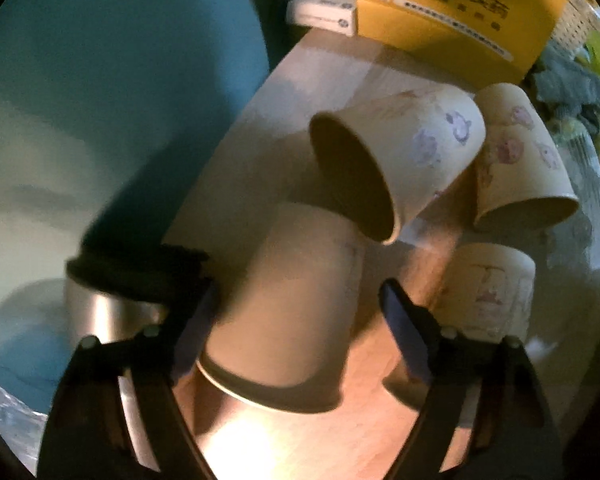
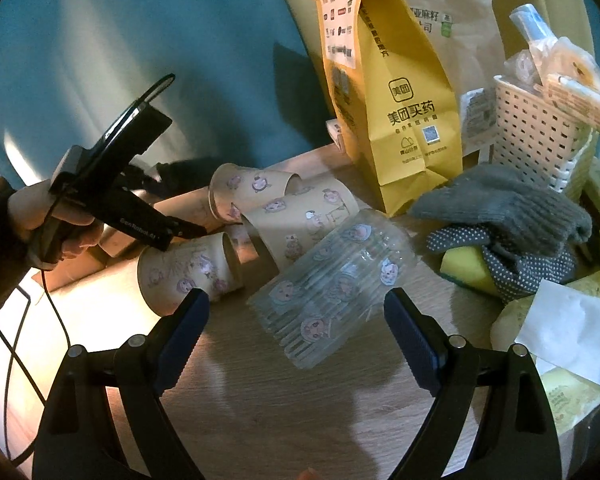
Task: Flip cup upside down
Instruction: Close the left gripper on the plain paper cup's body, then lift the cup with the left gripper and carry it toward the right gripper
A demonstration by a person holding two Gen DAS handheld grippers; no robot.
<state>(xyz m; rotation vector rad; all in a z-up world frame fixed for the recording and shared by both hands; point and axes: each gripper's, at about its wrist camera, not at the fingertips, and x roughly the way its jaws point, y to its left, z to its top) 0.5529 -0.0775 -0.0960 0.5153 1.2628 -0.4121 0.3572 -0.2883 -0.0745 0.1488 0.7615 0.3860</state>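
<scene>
Paper meets my left tool first: its fingers stand wide with a plain paper cup between them, lying on its side on the table, not yet squeezed as far as I can judge. My right tool also gapes wide around nothing, with a clear ribbed cup lying just ahead. To do this well I would close gently on the mid-wall, lift clear of the neighbouring printed cups, then roll the mouth downward.
</scene>
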